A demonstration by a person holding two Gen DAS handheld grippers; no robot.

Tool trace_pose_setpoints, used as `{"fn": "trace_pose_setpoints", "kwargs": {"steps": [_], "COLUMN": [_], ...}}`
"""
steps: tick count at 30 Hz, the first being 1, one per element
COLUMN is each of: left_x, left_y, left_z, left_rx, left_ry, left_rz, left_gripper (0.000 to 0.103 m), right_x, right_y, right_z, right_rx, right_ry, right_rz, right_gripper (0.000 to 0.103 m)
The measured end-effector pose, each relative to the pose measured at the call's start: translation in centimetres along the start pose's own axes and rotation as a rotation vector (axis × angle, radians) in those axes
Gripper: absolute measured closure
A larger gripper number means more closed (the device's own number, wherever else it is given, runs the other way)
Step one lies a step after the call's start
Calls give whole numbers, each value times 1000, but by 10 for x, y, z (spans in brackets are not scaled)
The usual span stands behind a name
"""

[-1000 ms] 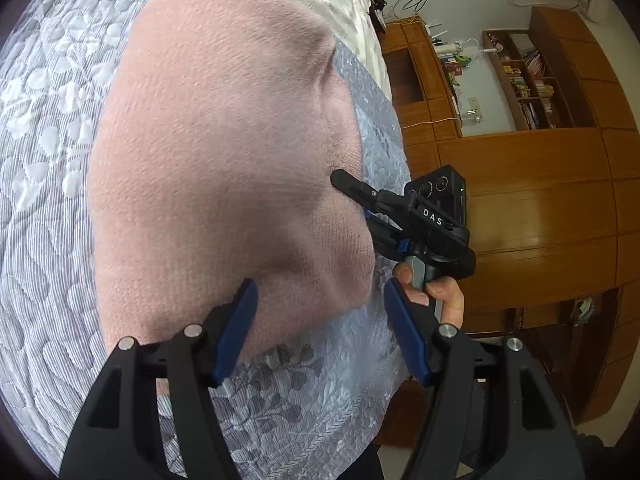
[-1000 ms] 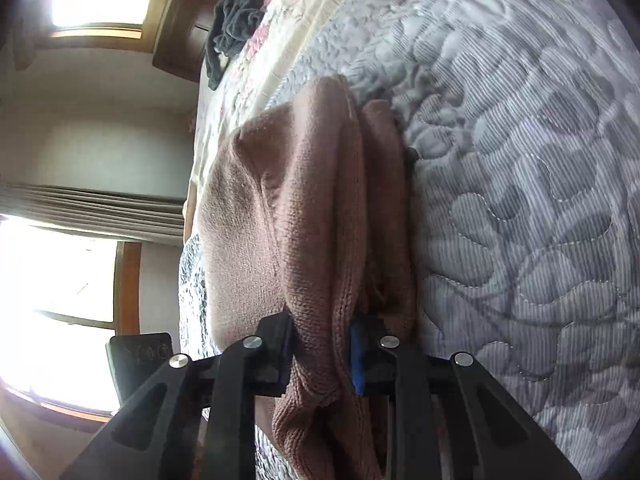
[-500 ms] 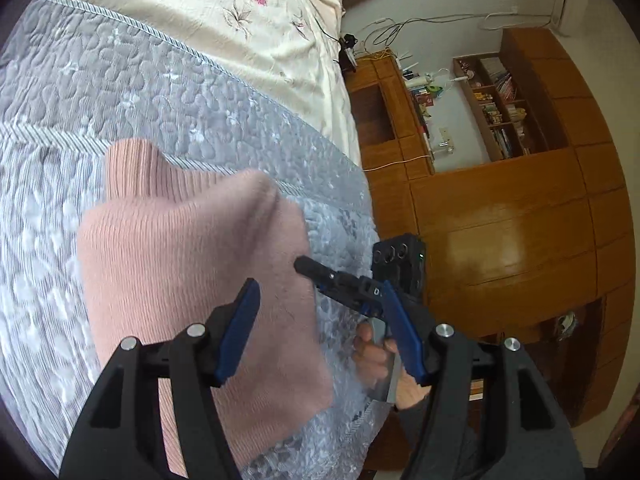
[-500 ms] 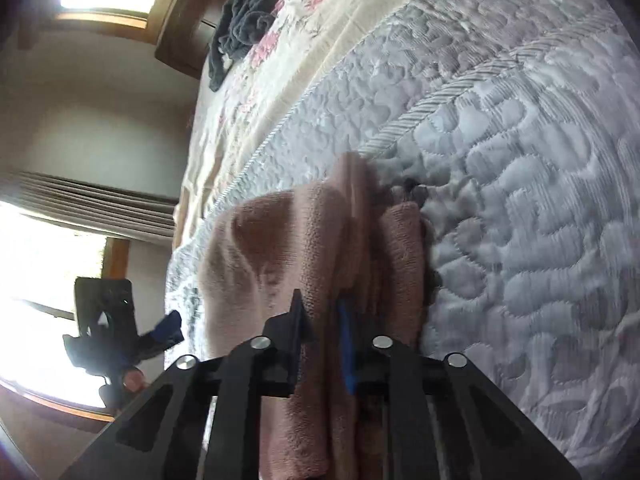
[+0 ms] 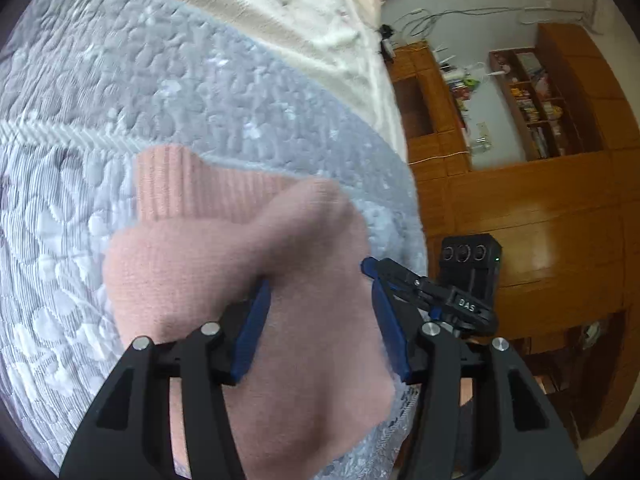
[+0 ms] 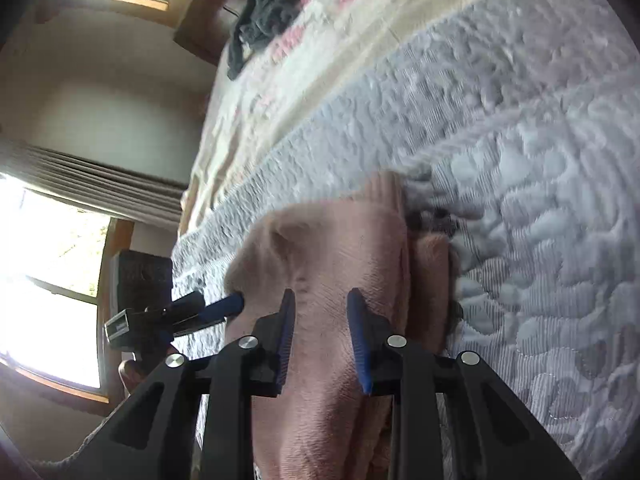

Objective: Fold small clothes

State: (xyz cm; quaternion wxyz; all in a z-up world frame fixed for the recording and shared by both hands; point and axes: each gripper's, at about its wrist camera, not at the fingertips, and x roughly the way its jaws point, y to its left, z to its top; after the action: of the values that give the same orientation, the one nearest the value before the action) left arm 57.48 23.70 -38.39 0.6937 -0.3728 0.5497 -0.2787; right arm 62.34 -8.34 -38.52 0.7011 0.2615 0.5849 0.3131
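Folded pink knit garment on grey quilted bedspread | left gripper and right gripper both agape over it | "DAS" label on right gripper.

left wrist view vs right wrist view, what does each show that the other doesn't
Only the left wrist view shows the wooden wall cabinets, the bookshelf and the ribbed hem of the pink knit garment.

Only the right wrist view shows the bright window, the curtain and a dark grey garment heaped farther up the bed.

Both show the pink knit lying folded on the grey quilted bedspread, and each camera sees the other gripper: right gripper, left gripper.
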Motion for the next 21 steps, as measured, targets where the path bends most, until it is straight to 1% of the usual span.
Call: {"fn": "trace_pose_setpoints", "kwargs": {"steps": [1, 2, 3, 4, 5, 6, 7, 8, 9, 10, 11, 12, 13, 14, 15, 16, 17, 18, 19, 20, 21], "left_x": [4, 4, 1, -4, -13, -23, -32, -37, -40, -37, -30, -23, -16, -12, -10, -11, -16, -23, -28, -31, -31], "left_y": [3, 5, 8, 5, -2, -9, -20, -30, -35, -35, -30, -21, -11, -5, 2, 5, 3, -4, -13, -21, -26], "left_z": [1, 1, 0, -1, -5, -13, -24, -36, -49, -57, -62, -64, -64, -64, -63, -63, -64, -68, -76, -84, -90], "left_rx": [15, 16, 6, 8, 23, 53, 96, 139, 173, 185, 182, 169, 158, 149, 126, 109, 95, 105, 128, 150, 169], "left_ry": [1, 0, -2, -8, -24, -33, -24, -9, 10, 33, 55, 70, 78, 83, 80, 74, 64, 52, 48, 53, 62], "left_rz": [33, 40, 32, 35, 26, -10, -51, -74, -83, -68, -28, 19, 40, 55, 70, 81, 81, 59, 29, 12, 10], "left_gripper": [71, 76, 76, 72, 64, 63, 62, 62, 62, 62, 62, 63, 72, 88, 97, 102, 100, 90, 70, 68, 68], "right_x": [5, 5, 0, -6, -16, -23, -29, -32, -32, -27, -19, -10, -5, -4, -9, -16, -23, -31, -37, -39, -36], "right_y": [-8, -16, -20, -16, -8, 3, 15, 28, 38, 44, 43, 36, 25, 12, 5, 4, 10, 19, 29, 41, 48], "right_z": [0, 0, 1, 1, -2, -7, -14, -23, -33, -42, -49, -55, -59, -59, -58, -59, -60, -65, -72, -79, -86], "right_rx": [-2, 6, 22, 10, -19, -42, -70, -109, -151, -178, -187, -190, -178, -141, -110, -95, -104, -118, -136, -165, -192], "right_ry": [3, 1, -5, -16, -30, -31, -23, -8, 19, 50, 84, 111, 121, 117, 96, 73, 59, 51, 54, 71, 93], "right_rz": [-56, -55, -48, -63, -63, -33, 11, 49, 67, 66, 45, -3, -24, -8, -8, -29, -51, -38, -6, 28, 37], "right_gripper": [103, 103, 103, 103, 99, 97, 95, 94, 93, 93, 93, 97, 103, 103, 103, 103, 103, 101, 99, 98, 97]}}
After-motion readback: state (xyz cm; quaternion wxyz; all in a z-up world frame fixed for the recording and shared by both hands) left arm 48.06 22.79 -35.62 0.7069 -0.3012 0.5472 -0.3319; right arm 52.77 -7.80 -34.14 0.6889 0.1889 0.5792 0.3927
